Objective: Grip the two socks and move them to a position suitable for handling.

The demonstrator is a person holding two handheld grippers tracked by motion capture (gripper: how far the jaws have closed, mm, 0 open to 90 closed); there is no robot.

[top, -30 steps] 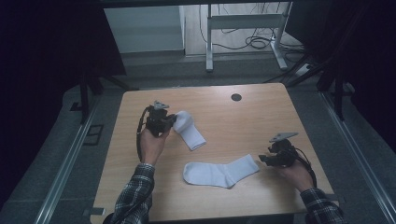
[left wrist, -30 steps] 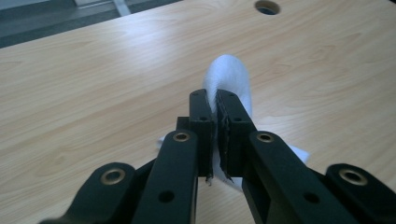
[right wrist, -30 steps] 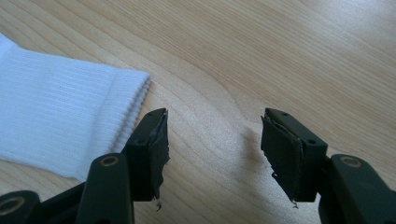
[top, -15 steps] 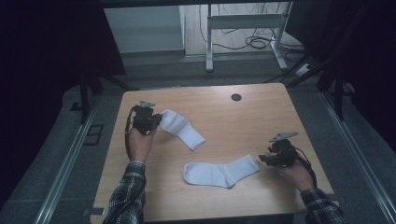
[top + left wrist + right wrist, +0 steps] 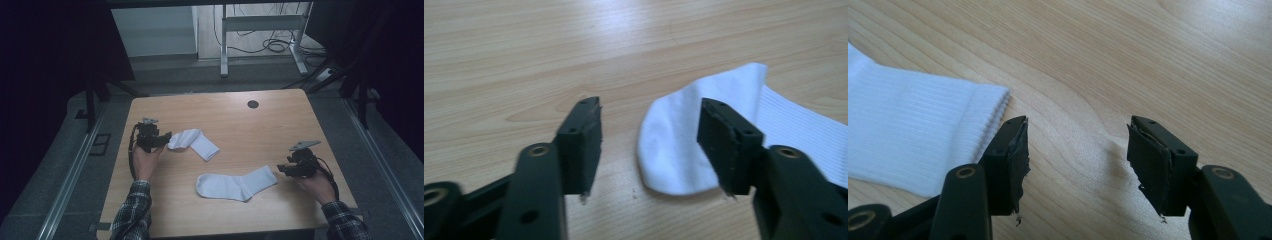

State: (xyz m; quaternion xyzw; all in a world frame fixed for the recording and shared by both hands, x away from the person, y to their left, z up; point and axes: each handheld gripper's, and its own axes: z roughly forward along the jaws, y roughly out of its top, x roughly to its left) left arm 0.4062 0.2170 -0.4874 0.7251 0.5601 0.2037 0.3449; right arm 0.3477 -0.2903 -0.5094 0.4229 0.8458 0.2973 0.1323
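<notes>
Nearest me, my right gripper (image 5: 281, 169) sits low at the table's (image 5: 280, 125) right edge, jaws held apart over bare wood with nothing between them; the ribbed cuff of the flat sock (image 5: 235, 184) lies just beside its left jaw (not touching, as far as I can see from the right gripper view). That sock stretches flat across the near middle of the table. Farther off on the left, my left gripper (image 5: 167, 136) has just been opening its jaws; they now stand apart, and the rounded end of the folded sock (image 5: 704, 135) lies between them, unpinched, on the wood.
</notes>
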